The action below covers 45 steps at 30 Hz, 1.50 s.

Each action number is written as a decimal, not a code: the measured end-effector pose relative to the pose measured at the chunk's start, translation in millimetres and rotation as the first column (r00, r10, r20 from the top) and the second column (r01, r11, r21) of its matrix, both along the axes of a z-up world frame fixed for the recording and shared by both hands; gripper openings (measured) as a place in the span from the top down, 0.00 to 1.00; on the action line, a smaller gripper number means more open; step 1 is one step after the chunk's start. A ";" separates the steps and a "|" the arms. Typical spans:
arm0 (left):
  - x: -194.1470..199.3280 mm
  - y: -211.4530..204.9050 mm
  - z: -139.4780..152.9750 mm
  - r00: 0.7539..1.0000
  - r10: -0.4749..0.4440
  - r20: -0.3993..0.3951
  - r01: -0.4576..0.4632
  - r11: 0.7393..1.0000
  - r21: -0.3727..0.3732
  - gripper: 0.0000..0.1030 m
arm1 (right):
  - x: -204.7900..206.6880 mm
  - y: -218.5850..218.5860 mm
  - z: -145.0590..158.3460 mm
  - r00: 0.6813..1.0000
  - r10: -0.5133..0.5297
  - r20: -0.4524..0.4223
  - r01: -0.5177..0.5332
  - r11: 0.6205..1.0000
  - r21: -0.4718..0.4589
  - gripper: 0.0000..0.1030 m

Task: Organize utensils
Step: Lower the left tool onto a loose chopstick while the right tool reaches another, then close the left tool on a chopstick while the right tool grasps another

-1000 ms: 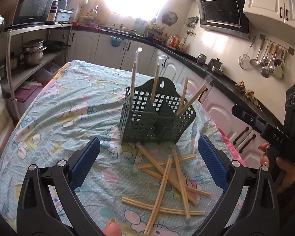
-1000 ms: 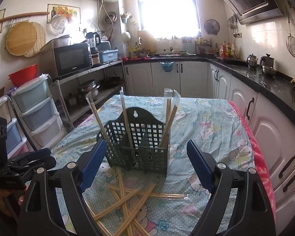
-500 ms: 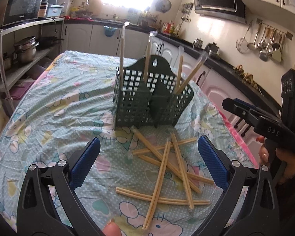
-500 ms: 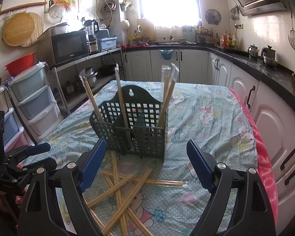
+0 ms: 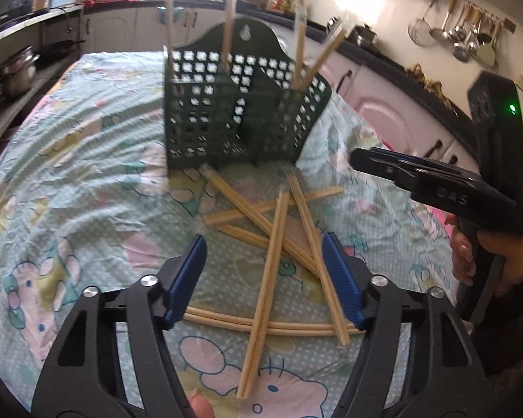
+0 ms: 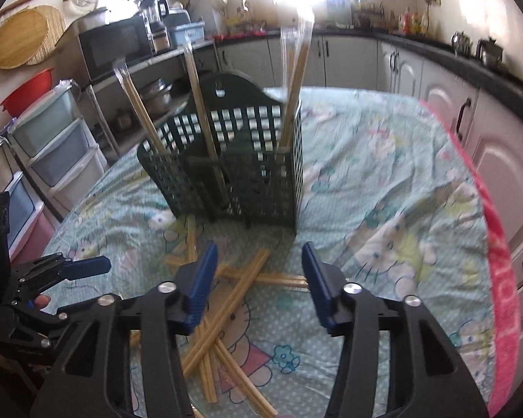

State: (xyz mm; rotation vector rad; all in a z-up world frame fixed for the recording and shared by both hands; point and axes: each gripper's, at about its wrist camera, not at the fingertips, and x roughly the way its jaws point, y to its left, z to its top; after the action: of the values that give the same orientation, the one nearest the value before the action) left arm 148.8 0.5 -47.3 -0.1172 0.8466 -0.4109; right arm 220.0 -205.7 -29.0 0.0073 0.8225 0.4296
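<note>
Loose chopsticks [image 5: 279, 240] lie crossed on the tablecloth [image 5: 69, 181] just in front of the green holder [image 5: 240, 104], which already stands several upright. The left gripper [image 5: 265, 271] hovers over the pile, jaws partly apart, empty; the right gripper [image 6: 258, 278] likewise. The step looks like picking; next, a descent onto one pair.

Both cameras ride low over the table, each looking forward between its own blue fingers. The left wrist view faces the green utensil basket [image 5: 242, 104] from its left front, close above the scattered chopsticks [image 5: 279, 237]. The right wrist view faces the same basket [image 6: 226, 163] from the right front. Both share basket, chopsticks [image 6: 226, 310] and tablecloth [image 5: 69, 181].
</note>
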 end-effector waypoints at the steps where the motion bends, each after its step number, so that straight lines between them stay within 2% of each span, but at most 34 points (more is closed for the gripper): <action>1: 0.7 -2.4 -2.5 1.000 -0.009 -0.008 0.009 1.000 0.001 0.48 | 0.9 0.6 -3.5 1.000 0.001 -0.010 -0.001 1.000 -0.001 0.60; 11: 21.8 -28.1 -8.7 0.997 -0.074 -0.020 0.076 0.993 0.086 0.67 | 30.6 7.2 -33.8 0.992 0.024 -0.120 -0.023 1.000 0.008 0.65; 17: 40.9 -47.6 -12.1 0.988 -0.148 -0.044 0.153 0.976 0.156 0.71 | 54.7 9.1 -49.8 0.979 0.042 -0.202 -0.036 0.999 0.034 0.67; 22: 55.2 -60.4 -20.9 0.980 -0.181 -0.079 0.194 0.959 0.208 0.71 | 74.7 4.7 -64.8 0.953 0.049 -0.298 -0.018 0.994 0.108 0.70; 25: 61.7 -64.4 -24.9 0.977 -0.192 -0.097 0.208 0.955 0.210 0.73 | 80.8 3.7 -70.3 0.942 0.056 -0.330 -0.009 0.990 0.141 0.72; 32: 79.7 -77.4 -35.6 0.972 -0.197 -0.130 0.223 0.948 0.226 0.77 | 89.2 1.6 -71.0 0.937 0.065 -0.344 -0.007 0.986 0.167 0.83; 36: 90.7 -84.5 -41.2 0.969 -0.192 -0.152 0.221 0.953 0.206 0.77 | 90.7 1.4 -67.3 0.942 0.064 -0.330 -0.009 0.986 0.164 0.89; 41: 105.0 -86.8 -43.8 0.967 -0.182 -0.176 0.215 0.958 0.189 0.77 | 90.5 -2.2 -57.5 0.953 0.049 -0.300 -0.002 0.988 0.155 0.92; 45: 112.6 -89.6 -42.0 0.961 -0.188 -0.201 0.222 0.962 0.162 0.81 | 85.5 -9.0 -47.2 0.962 0.038 -0.269 0.003 0.989 0.148 0.92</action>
State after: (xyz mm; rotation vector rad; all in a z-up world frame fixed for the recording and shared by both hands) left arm 261.5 -89.2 -89.3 0.1065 1.0796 -0.5210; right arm 305.5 -214.7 -76.3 0.1999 1.0600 0.5126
